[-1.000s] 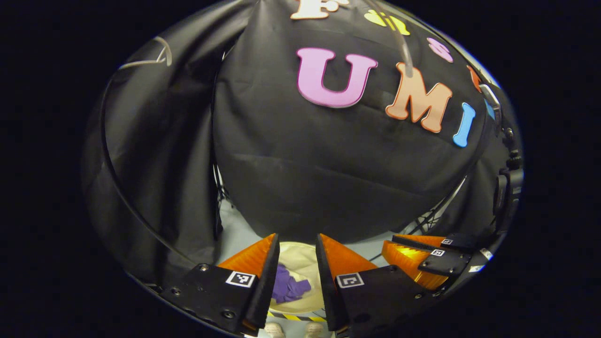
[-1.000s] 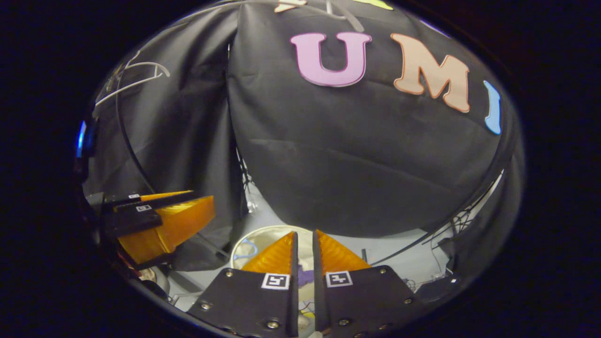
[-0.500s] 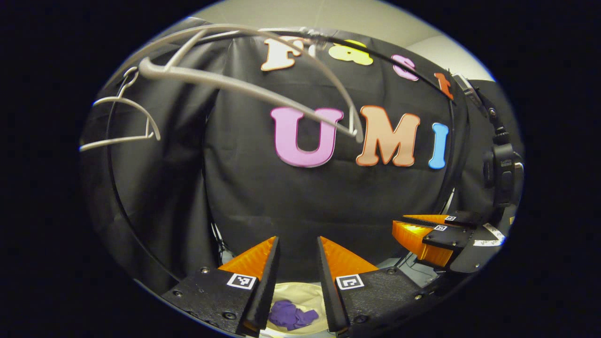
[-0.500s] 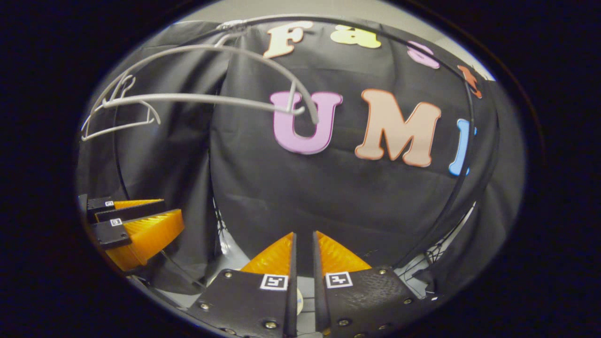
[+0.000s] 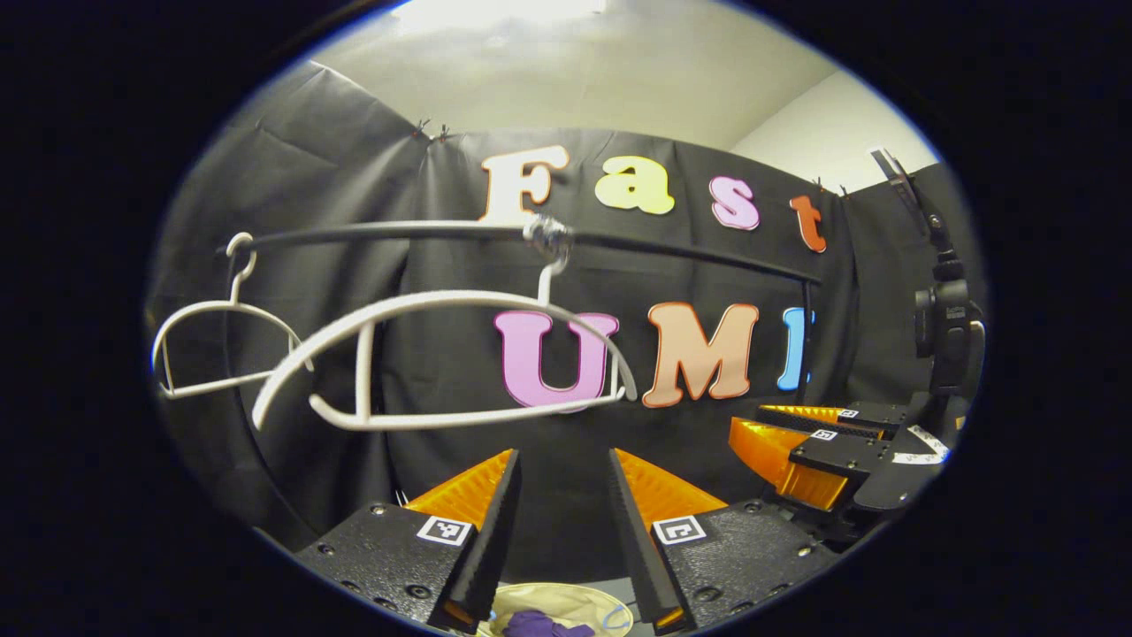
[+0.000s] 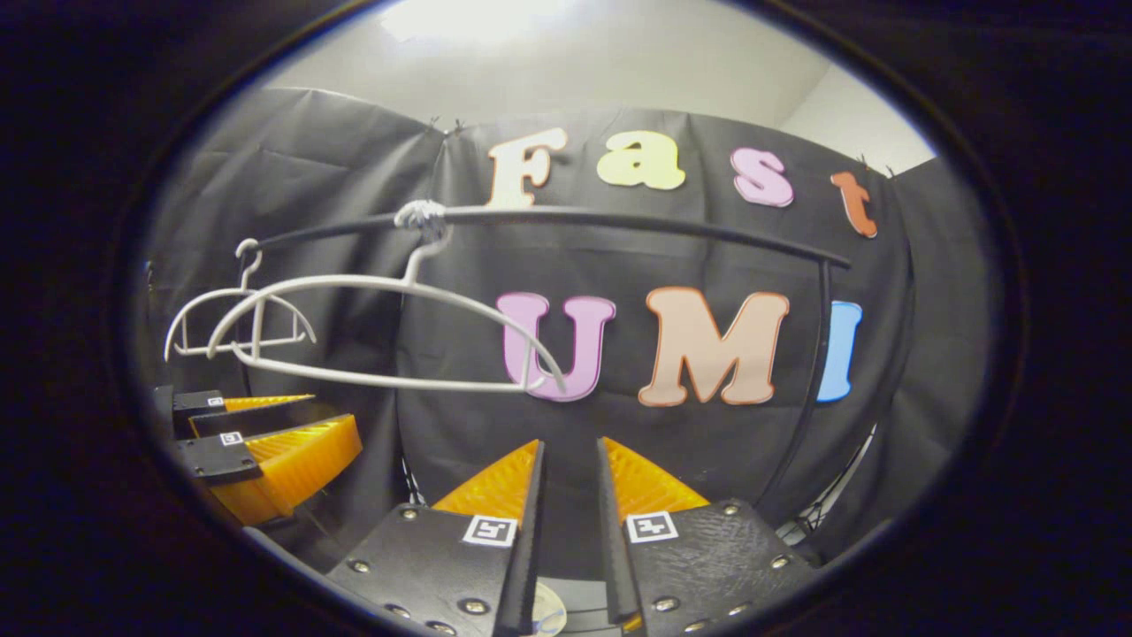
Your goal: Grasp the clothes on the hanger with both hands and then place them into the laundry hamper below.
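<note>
The purple clothes (image 5: 537,625) lie in the cream laundry hamper (image 5: 579,602), seen low between my left gripper's fingers. The left gripper (image 5: 563,460) is open and holds nothing; it is raised above the hamper and faces the booth wall. A bare white hanger (image 5: 442,354) hangs from the black rail (image 5: 389,232) above and ahead of it. My right gripper (image 6: 570,447) stands slightly open and empty, below the same hanger (image 6: 389,332). Each gripper shows off to the side in the other's view: the right gripper (image 5: 747,420) and the left gripper (image 6: 334,416).
A second bare white hanger (image 5: 221,345) hangs at the rail's left end, and the second hanger (image 6: 239,318) also shows in the right gripper view. The rail (image 6: 619,219) bends down into a post at the right. A black camera mount (image 5: 946,327) stands at the far right.
Both grippers have risen and tilted up, so the rail and hangers came into view and the hamper sank to the bottom edge. The right gripper's fingers have spread a little.
</note>
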Motion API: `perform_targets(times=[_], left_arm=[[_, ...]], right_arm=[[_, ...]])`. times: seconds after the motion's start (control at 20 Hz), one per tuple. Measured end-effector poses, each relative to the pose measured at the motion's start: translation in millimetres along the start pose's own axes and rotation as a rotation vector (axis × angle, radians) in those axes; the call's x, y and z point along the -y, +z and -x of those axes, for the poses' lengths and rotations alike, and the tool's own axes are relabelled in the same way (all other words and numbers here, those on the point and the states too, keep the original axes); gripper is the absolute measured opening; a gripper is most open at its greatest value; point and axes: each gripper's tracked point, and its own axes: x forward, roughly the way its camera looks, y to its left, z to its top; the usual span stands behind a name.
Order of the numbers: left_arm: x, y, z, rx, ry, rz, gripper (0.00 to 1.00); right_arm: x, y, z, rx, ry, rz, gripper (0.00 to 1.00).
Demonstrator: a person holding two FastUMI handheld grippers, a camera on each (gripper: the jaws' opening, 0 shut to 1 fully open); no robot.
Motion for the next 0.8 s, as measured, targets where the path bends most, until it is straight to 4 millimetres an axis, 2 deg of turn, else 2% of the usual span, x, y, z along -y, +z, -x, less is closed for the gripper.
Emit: perform_targets(times=[0.05, 0.15, 0.2, 0.25, 0.3, 0.5, 0.55, 0.8], left_arm=[[2, 8, 2, 0.011, -0.003, 0.004, 0.59], [3, 23, 7, 0.032, -0.002, 0.011, 0.75], [2, 31, 12, 0.044, 0.005, 0.01, 0.83], [1, 36, 12, 0.056, 0.005, 0.004, 0.91], [1, 42, 14, 0.062, 0.004, 0.0, 0.99], [1, 54, 21, 0.078, 0.013, -0.011, 0.92], [2, 54, 22, 0.081, 0.015, -0.015, 0.92], [11, 63, 26, 0.094, 0.005, -0.028, 0.92]], right_arm=[[0, 9, 4, 0.018, 0.002, -0.001, 0.35], [-1, 26, 12, 0.049, 0.004, -0.019, 0.45], [-1, 33, 16, 0.066, 0.007, -0.031, 0.46], [-1, 39, 17, 0.08, 0.005, -0.039, 0.59], [0, 45, 21, 0.092, 0.003, -0.04, 0.63], [6, 57, 31, 0.116, -0.009, -0.035, 0.84], [5, 58, 32, 0.121, -0.009, -0.04, 0.8], [12, 67, 44, 0.14, -0.021, -0.061, 0.8]])
